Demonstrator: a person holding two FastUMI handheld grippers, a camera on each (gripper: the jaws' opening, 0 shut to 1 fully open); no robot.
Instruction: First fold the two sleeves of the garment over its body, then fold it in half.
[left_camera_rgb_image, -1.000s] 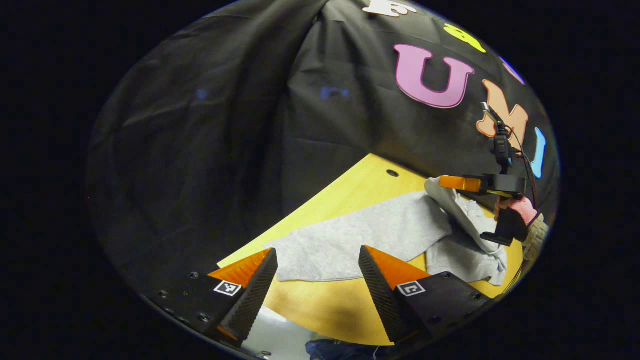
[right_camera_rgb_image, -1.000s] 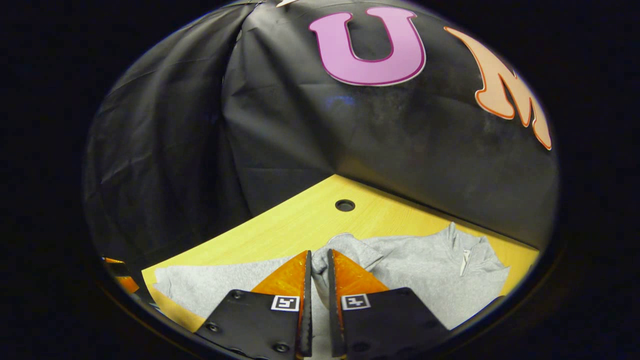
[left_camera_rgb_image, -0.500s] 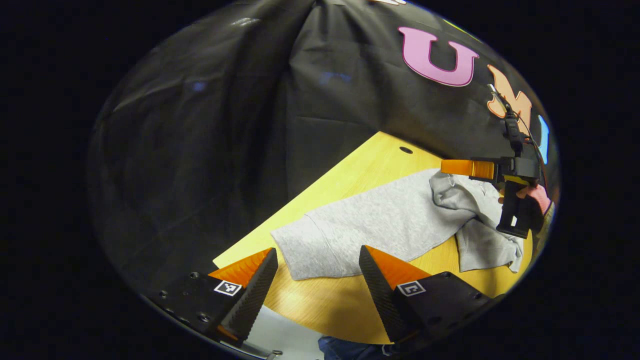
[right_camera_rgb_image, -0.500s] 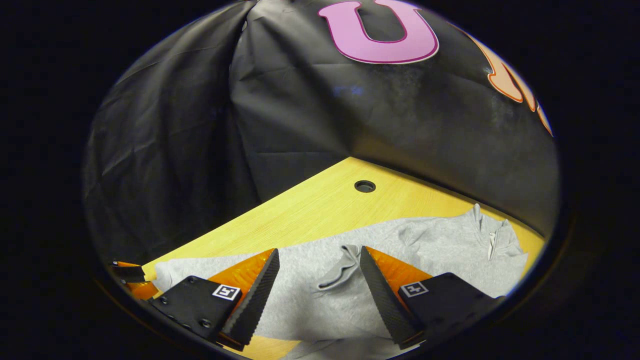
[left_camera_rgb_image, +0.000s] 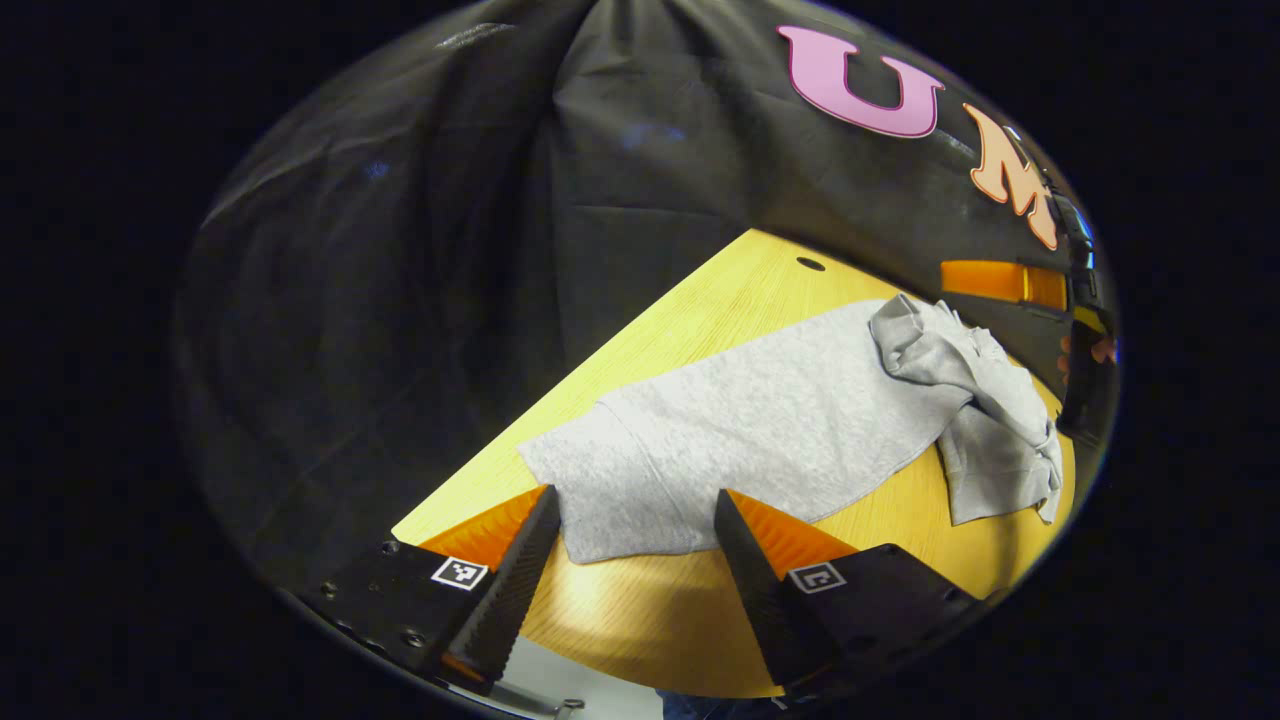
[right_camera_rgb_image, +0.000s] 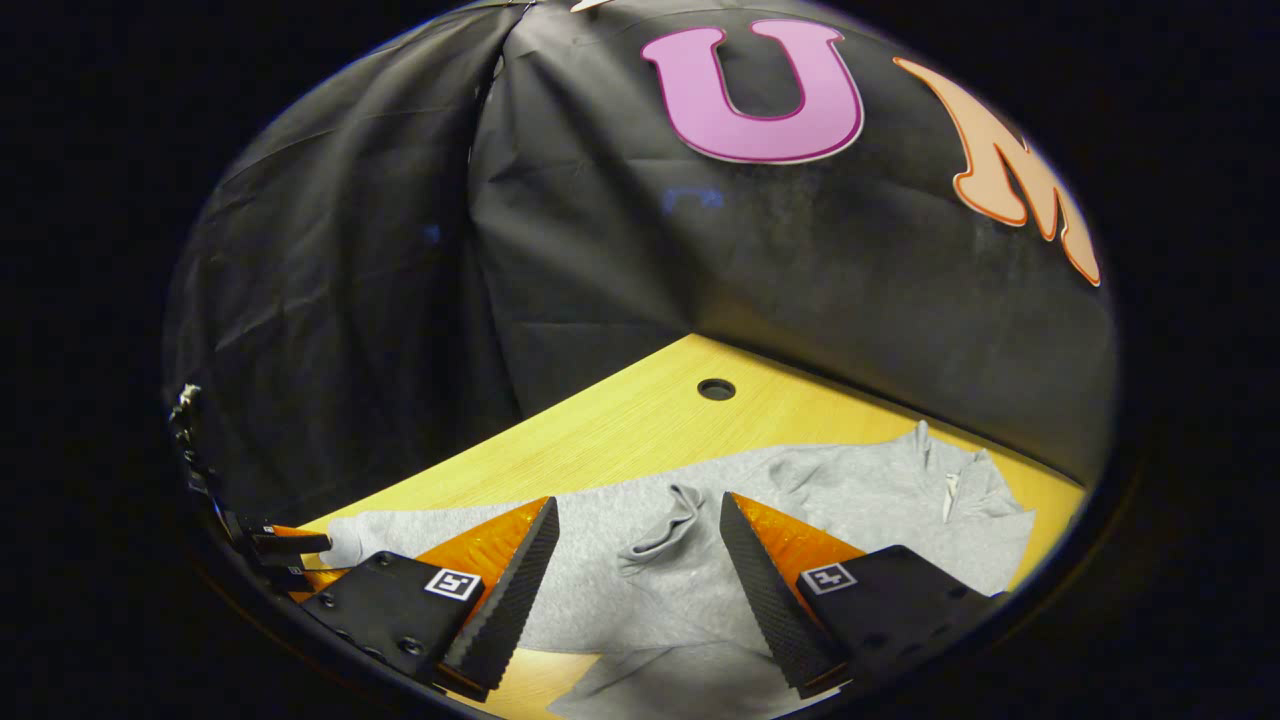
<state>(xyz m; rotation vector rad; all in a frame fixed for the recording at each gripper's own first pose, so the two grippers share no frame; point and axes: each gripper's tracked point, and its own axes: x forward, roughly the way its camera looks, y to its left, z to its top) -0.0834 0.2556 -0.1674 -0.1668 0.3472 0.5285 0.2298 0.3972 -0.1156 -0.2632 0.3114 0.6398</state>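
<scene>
So, one sleeve (right_camera_rgb_image: 665, 525) lies folded across the grey sweatshirt (left_camera_rgb_image: 760, 430), between your gaping right tongs (right_camera_rgb_image: 632, 575); left tongs (left_camera_rgb_image: 632, 570), also gaping, hover at its hem. Second sleeve and halving remain.

Cut off at the edges
The right gripper (left_camera_rgb_image: 1010, 282) is running out of view; the garment (right_camera_rgb_image: 700, 600) is hiding behind the fingers (right_camera_rgb_image: 500, 600).

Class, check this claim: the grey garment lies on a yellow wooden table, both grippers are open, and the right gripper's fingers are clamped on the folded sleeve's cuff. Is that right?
Not quite. In the right gripper view, the right gripper is open and its fingers stand apart on either side of the cuff, not clamped on it. The rest holds: the grey garment lies on the yellow table, and the left gripper is open too.
</scene>
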